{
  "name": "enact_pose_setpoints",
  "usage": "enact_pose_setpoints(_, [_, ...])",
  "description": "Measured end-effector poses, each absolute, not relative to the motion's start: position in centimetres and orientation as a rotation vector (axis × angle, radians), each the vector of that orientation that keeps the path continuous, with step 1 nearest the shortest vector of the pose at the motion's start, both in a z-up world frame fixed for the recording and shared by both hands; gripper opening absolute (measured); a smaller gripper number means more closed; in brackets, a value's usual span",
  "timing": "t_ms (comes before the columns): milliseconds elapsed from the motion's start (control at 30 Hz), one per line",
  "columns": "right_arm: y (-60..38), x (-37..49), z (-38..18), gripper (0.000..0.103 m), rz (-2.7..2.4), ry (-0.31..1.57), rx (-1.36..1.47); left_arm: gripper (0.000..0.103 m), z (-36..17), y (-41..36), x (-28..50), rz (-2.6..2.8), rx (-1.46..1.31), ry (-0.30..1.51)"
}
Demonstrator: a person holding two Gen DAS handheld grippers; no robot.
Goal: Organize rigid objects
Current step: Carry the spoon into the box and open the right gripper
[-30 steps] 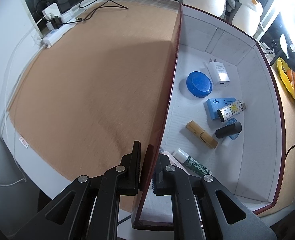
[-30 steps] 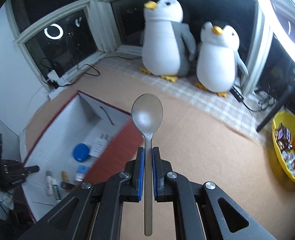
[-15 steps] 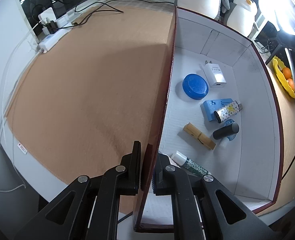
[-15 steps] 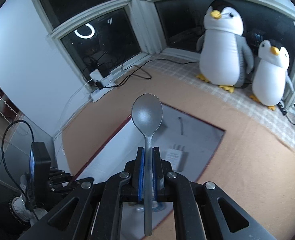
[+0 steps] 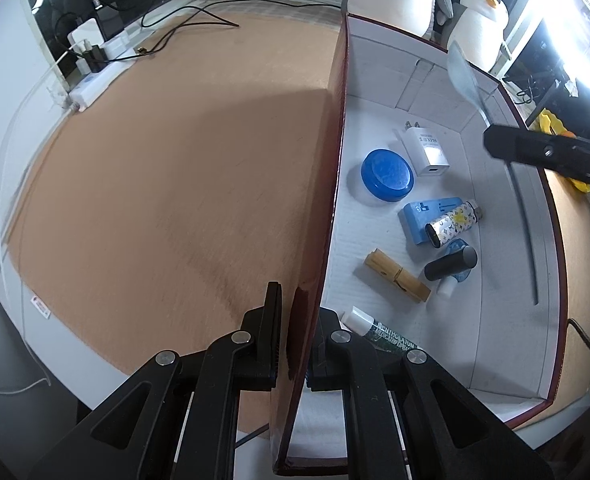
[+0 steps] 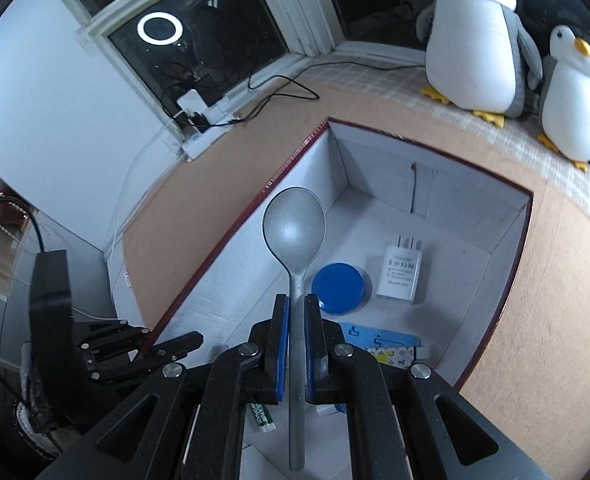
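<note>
Right gripper (image 6: pixel 294 344) is clamped on the handle of a grey spoon (image 6: pixel 294 236), its blue pads pressed against both sides of the stem. The bowl of the spoon points forward and hangs above the open white box (image 6: pixel 471 184), over the bare floor near its left wall. Left gripper (image 5: pixel 295 336) is closed on that same dark red wall (image 5: pixel 335 160), one finger outside, one inside. Inside the box lie a round blue lid (image 5: pixel 387 175), a white charger (image 5: pixel 425 151) just beside it, a blue case (image 5: pixel 415 220) with a patterned lighter (image 5: pixel 453 226) resting on it, a black cylinder (image 5: pixel 449 264), a wooden clip (image 5: pixel 397 276) and a lip balm stick (image 5: pixel 379 330). Two plush penguins (image 6: pixel 479 36) stand beyond the box on the tan mat (image 5: pixel 175 180).
</note>
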State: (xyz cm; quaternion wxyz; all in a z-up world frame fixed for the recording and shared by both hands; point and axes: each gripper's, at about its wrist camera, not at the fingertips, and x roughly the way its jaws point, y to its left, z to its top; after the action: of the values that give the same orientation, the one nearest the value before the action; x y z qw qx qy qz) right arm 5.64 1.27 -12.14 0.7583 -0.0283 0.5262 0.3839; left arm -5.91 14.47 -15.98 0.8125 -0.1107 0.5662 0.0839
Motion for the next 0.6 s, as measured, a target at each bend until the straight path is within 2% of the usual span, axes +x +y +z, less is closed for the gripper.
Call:
enact_pose_setpoints(200, [1.1,5.7,-12.8,0.008,0.804,1.153,-0.096,0.008,-16.0,14.4,-5.7,0.176,-0.238,1.21])
enact_pose_setpoints(267, [1.1,5.7,-12.8,0.018,0.801,1.151,-0.099,0.008,-16.0,14.4,-5.7,0.176,-0.237,1.21])
enact_pose_setpoints(333, [0.8,5.6,-12.6,0.036,0.791,1.134,-0.098,0.008,-16.0,14.4,-5.7,0.176,-0.236,1.212])
enact_pose_setpoints(467, [0.4,5.3,-12.0,0.039,0.79,1.115,-0.11,0.008,-15.9,14.1,-5.7,0.179,-0.229,1.21])
enact_pose_setpoints(600, [-0.3,4.8,-11.4,0.051,0.79,1.094,-0.116,0.008,-15.8,14.1,-5.6,0.182,-0.229,1.208])
